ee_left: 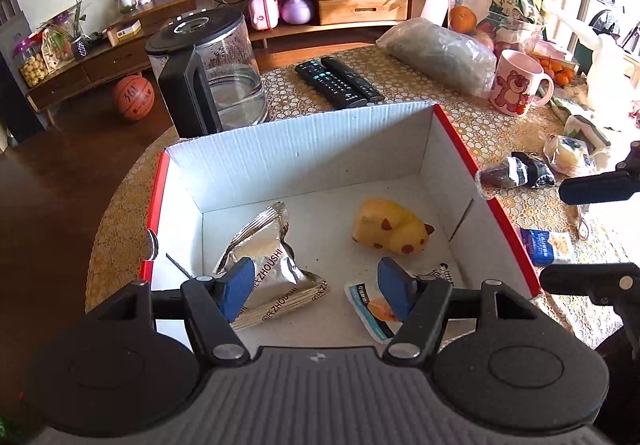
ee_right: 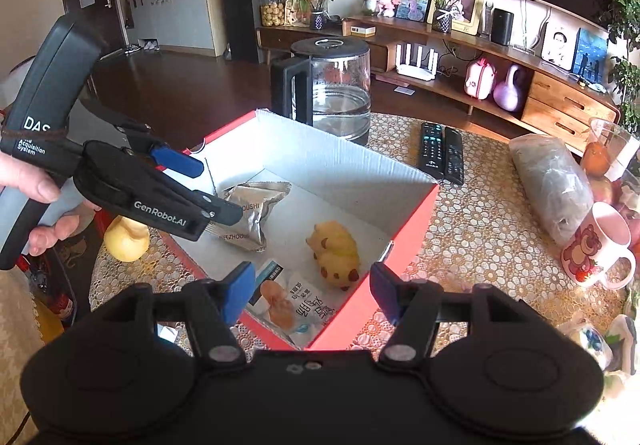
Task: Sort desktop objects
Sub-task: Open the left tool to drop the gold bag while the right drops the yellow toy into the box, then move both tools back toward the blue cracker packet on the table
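A red cardboard box (ee_left: 448,133) with a white inside stands on the table; it also shows in the right wrist view (ee_right: 416,221). In it lie a silver snack packet (ee_left: 264,261), a yellow spotted toy (ee_left: 390,229) and a white snack pouch (ee_left: 370,309). My left gripper (ee_left: 316,289) is open and empty above the box's near side. My right gripper (ee_right: 312,297) is open and empty above the box's near corner, over the white pouch (ee_right: 292,301). The left gripper (ee_right: 200,185) shows in the right wrist view over the silver packet (ee_right: 256,205).
A glass kettle (ee_left: 216,73), two remotes (ee_left: 340,81), a wrapped grey bundle (ee_left: 440,53) and a pink bear mug (ee_left: 516,85) stand behind the box. Small wrapped snacks (ee_left: 516,173) and a blue packet (ee_left: 544,245) lie right of it. A pear (ee_right: 128,241) sits left.
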The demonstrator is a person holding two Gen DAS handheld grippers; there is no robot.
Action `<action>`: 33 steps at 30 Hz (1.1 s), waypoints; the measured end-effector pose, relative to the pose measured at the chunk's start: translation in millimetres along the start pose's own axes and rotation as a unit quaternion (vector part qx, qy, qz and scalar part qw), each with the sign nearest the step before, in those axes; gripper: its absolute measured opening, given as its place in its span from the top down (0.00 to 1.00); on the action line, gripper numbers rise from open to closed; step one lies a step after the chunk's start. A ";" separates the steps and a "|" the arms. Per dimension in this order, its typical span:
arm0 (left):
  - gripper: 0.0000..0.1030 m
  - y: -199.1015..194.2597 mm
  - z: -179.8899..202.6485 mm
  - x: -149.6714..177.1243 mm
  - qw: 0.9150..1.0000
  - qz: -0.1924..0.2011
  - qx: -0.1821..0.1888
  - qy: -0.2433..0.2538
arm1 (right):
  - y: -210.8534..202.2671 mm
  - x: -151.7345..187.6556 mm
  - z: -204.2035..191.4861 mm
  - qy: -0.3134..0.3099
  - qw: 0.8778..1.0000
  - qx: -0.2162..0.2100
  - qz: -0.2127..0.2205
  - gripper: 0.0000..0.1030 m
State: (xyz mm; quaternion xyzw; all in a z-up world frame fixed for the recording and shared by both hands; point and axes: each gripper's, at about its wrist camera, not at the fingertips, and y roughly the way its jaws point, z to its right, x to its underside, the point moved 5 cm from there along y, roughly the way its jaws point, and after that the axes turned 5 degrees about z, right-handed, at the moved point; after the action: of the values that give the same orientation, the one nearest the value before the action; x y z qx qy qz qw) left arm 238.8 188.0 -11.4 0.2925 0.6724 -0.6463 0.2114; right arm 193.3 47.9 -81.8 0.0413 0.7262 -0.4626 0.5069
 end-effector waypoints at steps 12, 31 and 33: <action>0.26 -49.8 34.8 1.8 0.999 0.039 0.011 0.001 | -75.9 27.7 28.1 -0.009 0.999 0.028 0.015 0.37; 0.10 -78.5 124.6 28.2 0.994 0.090 0.060 0.033 | -134.1 107.2 90.5 0.061 0.994 0.085 0.013 0.36; 0.02 -76.9 135.3 28.7 0.993 0.096 0.066 0.035 | -137.9 115.0 99.1 0.065 0.993 0.098 0.014 0.36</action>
State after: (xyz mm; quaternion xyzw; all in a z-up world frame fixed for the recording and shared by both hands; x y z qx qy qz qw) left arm 153.7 57.6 16.7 0.3916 0.6042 -0.6549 0.2295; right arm 134.0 -148.3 -89.8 0.1308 0.7081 -0.5202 0.4591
